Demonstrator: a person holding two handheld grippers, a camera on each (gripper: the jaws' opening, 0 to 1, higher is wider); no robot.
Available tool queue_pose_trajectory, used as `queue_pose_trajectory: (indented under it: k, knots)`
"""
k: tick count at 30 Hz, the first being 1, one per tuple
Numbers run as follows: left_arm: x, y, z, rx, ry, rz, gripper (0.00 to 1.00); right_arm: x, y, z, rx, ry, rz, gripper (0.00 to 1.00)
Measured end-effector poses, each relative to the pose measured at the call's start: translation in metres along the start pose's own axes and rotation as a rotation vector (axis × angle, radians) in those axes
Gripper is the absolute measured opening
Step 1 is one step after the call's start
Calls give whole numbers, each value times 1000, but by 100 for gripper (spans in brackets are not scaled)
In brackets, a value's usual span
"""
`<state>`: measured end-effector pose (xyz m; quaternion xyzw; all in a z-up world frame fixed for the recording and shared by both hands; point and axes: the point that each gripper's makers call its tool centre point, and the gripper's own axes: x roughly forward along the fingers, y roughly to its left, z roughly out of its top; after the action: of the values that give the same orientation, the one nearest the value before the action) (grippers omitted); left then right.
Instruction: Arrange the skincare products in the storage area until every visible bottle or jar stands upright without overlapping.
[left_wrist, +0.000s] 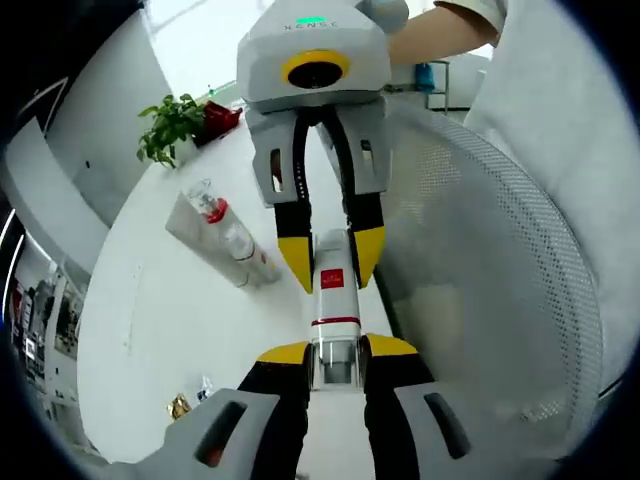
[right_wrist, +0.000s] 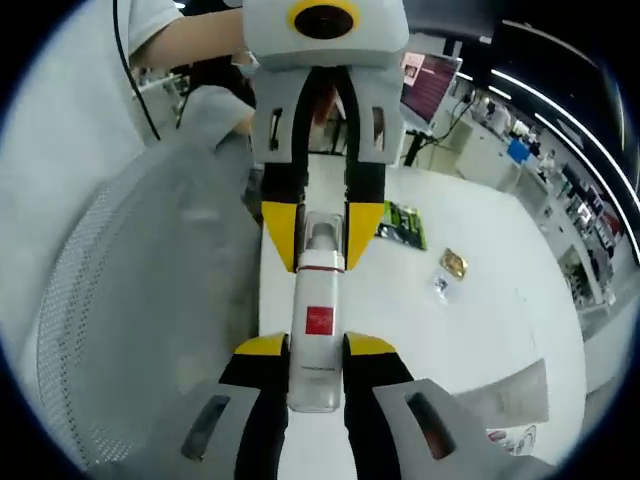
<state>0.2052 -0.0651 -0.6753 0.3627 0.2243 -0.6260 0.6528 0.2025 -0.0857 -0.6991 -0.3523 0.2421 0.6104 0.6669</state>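
A white bottle (left_wrist: 334, 300) with a red square label and a red band is held level over the white table (left_wrist: 180, 320), between the two grippers, which face each other. My left gripper (left_wrist: 337, 350) is shut on its clear-capped end. My right gripper (left_wrist: 332, 255) comes in from the top of the left gripper view, shut on the other end. In the right gripper view the same bottle (right_wrist: 318, 340) sits in my right gripper (right_wrist: 316, 345), and my left gripper (right_wrist: 321, 235) clamps the cap end. A clear pack (left_wrist: 225, 238) holding a red-banded bottle lies flat on the table.
A curved white mesh wall (left_wrist: 490, 290) rises close beside the grippers, also the mesh wall (right_wrist: 130, 300). A potted plant (left_wrist: 168, 125) stands at the table's far end. A green packet (right_wrist: 402, 225), a gold sachet (right_wrist: 455, 263) and a small gold item (left_wrist: 180, 405) lie loose. A person's arm (left_wrist: 435, 35) is above.
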Motion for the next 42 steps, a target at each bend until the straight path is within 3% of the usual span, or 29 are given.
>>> queue_pose_trajectory:
  k: [2, 5, 12, 18, 21, 23, 27, 28, 31, 33, 35, 37, 42]
  knots:
    - [-1, 4, 1, -27, -26, 20, 24, -5, -1, 1, 1, -11, -27, 19]
    - [-2, 6, 14, -131, -153, 26, 25, -11, -2, -3, -9, -2, -56, 18]
    - [-6, 23, 4, -237, -210, 118, 39, -17, -5, -7, 31, -18, -105, 18]
    - [-20, 35, 15, -438, -394, 178, 46, -25, -21, 4, 127, -109, -204, 18]
    - [-23, 43, 10, -460, -396, 246, 50, -31, -31, 10, 194, -166, -279, 18]
    - [-29, 45, 17, -471, -443, 294, 55, -35, -37, 14, 245, -203, -328, 18]
    - [-45, 52, 41, -621, -668, 333, 75, -40, -42, 25, 343, -293, -393, 18]
    - [-47, 54, 41, -643, -682, 342, 76, -39, -43, 25, 352, -301, -399, 18]
    - [-47, 60, 31, -719, -669, 390, 72, -42, -45, 28, 379, -313, -440, 18]
    - [-52, 65, 29, -773, -703, 417, 68, -45, -47, 33, 406, -337, -467, 18]
    - [-58, 70, 24, -888, -759, 443, 63, -47, -48, 35, 414, -339, -494, 18]
    - [-60, 72, 20, -935, -766, 473, 55, -52, -51, 39, 403, -333, -559, 19]
    - [-58, 64, 38, -969, -828, 447, 45, -53, -45, 50, 347, -302, -621, 19]
